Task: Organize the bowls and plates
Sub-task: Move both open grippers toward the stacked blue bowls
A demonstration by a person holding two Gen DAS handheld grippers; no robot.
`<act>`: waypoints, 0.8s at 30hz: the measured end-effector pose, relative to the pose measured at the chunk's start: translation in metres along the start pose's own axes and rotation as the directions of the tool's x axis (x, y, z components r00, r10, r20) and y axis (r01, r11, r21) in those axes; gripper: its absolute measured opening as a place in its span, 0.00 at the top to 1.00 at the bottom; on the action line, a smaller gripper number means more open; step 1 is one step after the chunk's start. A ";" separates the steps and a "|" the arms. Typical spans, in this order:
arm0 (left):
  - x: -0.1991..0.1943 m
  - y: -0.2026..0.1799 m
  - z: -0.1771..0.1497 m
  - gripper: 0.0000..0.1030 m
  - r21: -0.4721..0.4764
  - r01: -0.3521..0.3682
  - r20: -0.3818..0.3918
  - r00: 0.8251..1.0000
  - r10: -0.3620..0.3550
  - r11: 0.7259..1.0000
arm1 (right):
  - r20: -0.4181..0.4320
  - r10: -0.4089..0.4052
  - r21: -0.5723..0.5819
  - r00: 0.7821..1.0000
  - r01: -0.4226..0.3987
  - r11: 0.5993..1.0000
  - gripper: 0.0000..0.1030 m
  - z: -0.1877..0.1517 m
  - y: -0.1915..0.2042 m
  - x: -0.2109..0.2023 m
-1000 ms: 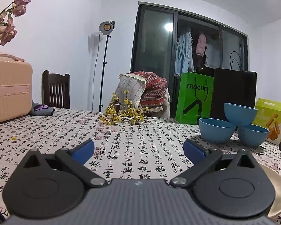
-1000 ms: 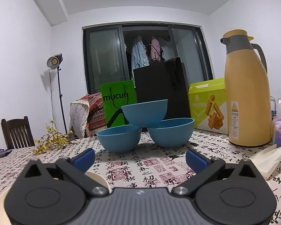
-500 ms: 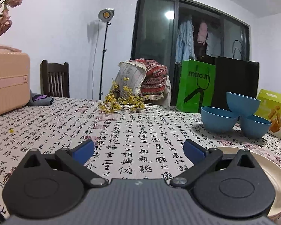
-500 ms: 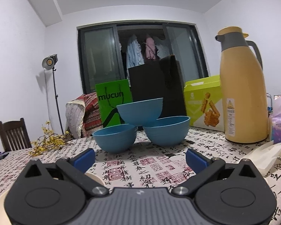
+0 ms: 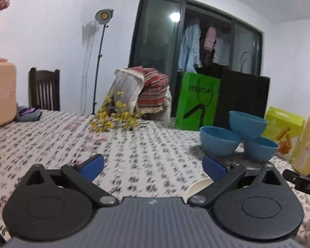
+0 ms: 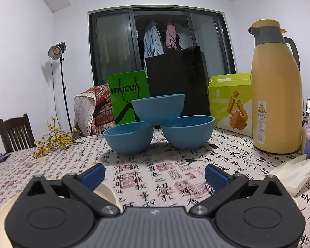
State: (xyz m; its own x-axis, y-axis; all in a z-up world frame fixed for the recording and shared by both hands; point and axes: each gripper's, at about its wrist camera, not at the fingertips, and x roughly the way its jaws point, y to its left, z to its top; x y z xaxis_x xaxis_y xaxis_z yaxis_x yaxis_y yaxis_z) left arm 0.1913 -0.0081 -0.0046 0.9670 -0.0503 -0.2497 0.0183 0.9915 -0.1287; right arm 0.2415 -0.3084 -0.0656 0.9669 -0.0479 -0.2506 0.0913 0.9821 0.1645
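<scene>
Little looks done: three blue bowls (image 6: 158, 122) sit piled loosely mid-bench, a cream plate (image 6: 107, 190) lies near. Left tongs (image 5: 153, 164) and right tongs (image 6: 155, 174) gape apart, empty.

Top bowl (image 6: 158, 108) on 2 bowls (image 6: 128, 137), bags (image 6: 175, 82) behind, flask (image 6: 277, 95) right.

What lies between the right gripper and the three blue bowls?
In the right wrist view, only bare printed tablecloth lies between the open right gripper and the blue bowls; a cream plate sits off beside the gripper's left finger.
</scene>
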 end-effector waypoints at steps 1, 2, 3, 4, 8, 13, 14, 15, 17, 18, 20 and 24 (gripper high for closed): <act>0.001 -0.004 0.004 0.00 0.004 0.013 0.001 1.000 -0.013 1.000 | 0.005 0.000 0.004 1.000 0.000 1.000 0.00 0.004 -0.002 -0.001; 0.003 -0.007 0.009 0.00 0.008 0.022 0.001 1.000 -0.022 1.000 | 0.009 0.002 0.007 1.000 -0.002 1.000 0.00 0.007 -0.003 -0.001; 0.004 -0.011 0.012 0.00 0.011 0.030 -0.001 1.000 -0.030 0.999 | 0.013 0.007 0.013 1.000 -0.007 1.000 0.00 0.012 -0.006 -0.002; 0.007 -0.014 0.016 0.00 0.011 0.044 -0.009 0.999 -0.044 0.999 | 0.015 0.012 0.022 1.000 -0.012 1.000 0.00 0.016 -0.008 -0.002; 0.020 -0.024 0.029 0.00 -0.015 0.104 -0.063 0.992 -0.105 0.994 | 0.006 0.020 0.039 1.000 -0.021 0.999 0.00 0.036 -0.018 0.000; 0.036 -0.037 0.047 0.00 -0.012 0.150 -0.113 0.982 -0.150 0.989 | -0.014 0.024 0.046 1.000 -0.023 0.999 0.00 0.058 -0.029 0.007; 0.040 -0.039 0.051 0.00 -0.014 0.154 -0.124 0.980 -0.155 0.988 | -0.019 0.024 0.048 1.000 -0.023 0.999 0.00 0.062 -0.031 0.009; 0.043 -0.041 0.054 0.00 -0.017 0.158 -0.133 0.978 -0.159 0.987 | -0.024 0.023 0.051 0.999 -0.022 0.998 0.00 0.066 -0.033 0.010; 0.050 -0.045 0.061 0.00 -0.023 0.169 -0.150 0.974 -0.170 0.985 | -0.037 0.025 0.059 0.999 -0.022 0.998 0.00 0.073 -0.037 0.014; 0.054 -0.048 0.064 0.00 -0.020 0.169 -0.155 0.973 -0.170 0.985 | -0.049 0.030 0.071 0.998 -0.026 0.997 0.00 0.077 -0.040 0.017; 0.061 -0.055 0.070 0.00 -0.006 0.170 -0.165 0.972 -0.169 0.985 | -0.071 0.043 0.094 0.997 -0.036 0.995 0.00 0.082 -0.044 0.022; 0.075 -0.069 0.081 0.00 0.029 0.172 -0.176 0.971 -0.164 0.985 | -0.107 0.046 0.100 0.993 -0.035 0.994 0.00 0.091 -0.049 0.034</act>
State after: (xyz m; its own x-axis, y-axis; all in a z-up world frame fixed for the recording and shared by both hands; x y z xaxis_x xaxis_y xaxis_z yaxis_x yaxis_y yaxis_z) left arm 0.2836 -0.0706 0.0635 0.8909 -0.2328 -0.3899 0.1919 0.9712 -0.1415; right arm 0.2911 -0.3750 0.0049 0.9390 0.0168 -0.3434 0.0806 0.9602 0.2674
